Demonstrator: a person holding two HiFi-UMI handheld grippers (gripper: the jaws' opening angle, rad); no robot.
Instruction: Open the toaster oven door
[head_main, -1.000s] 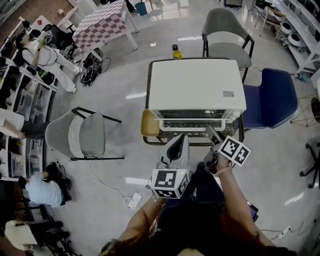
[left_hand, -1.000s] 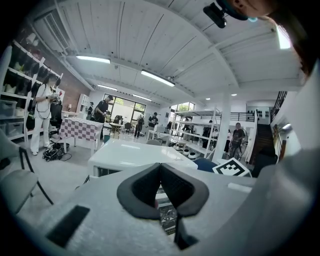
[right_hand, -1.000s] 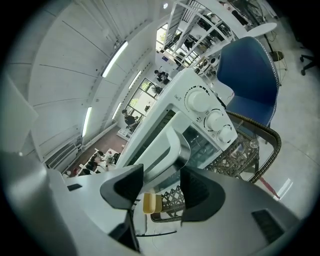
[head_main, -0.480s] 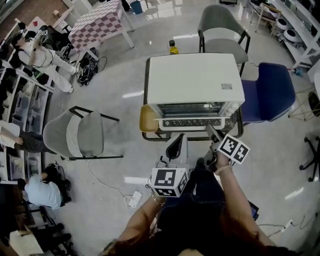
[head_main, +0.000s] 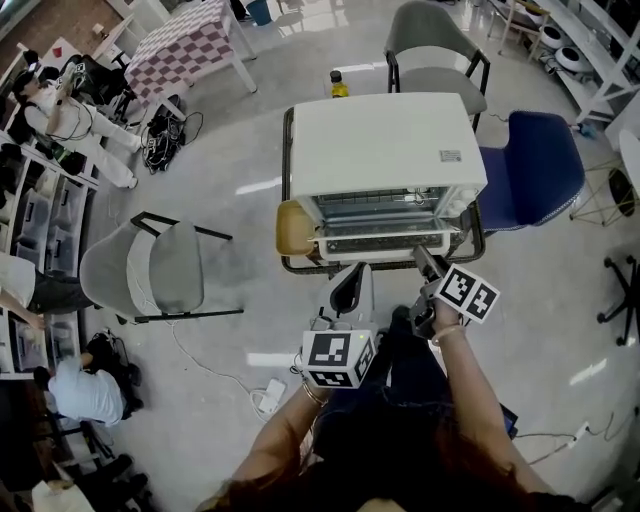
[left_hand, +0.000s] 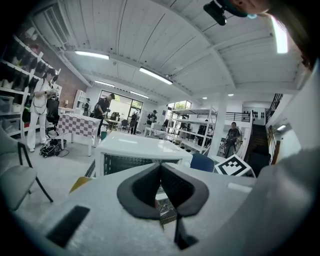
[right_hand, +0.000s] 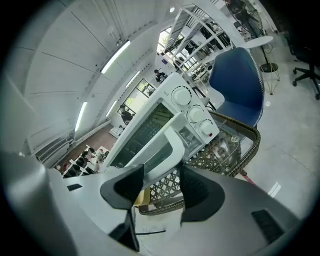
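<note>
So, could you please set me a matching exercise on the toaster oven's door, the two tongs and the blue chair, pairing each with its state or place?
Things:
1. white toaster oven door
2. left tongs
3. right tongs
4. blue padded chair

States or places:
a. jaws apart
b. at the right side of the head view
c. tilted part-way open
d. jaws together, nothing between them

Pairs: 1-c, 2-d, 3-a, 4-b
</note>
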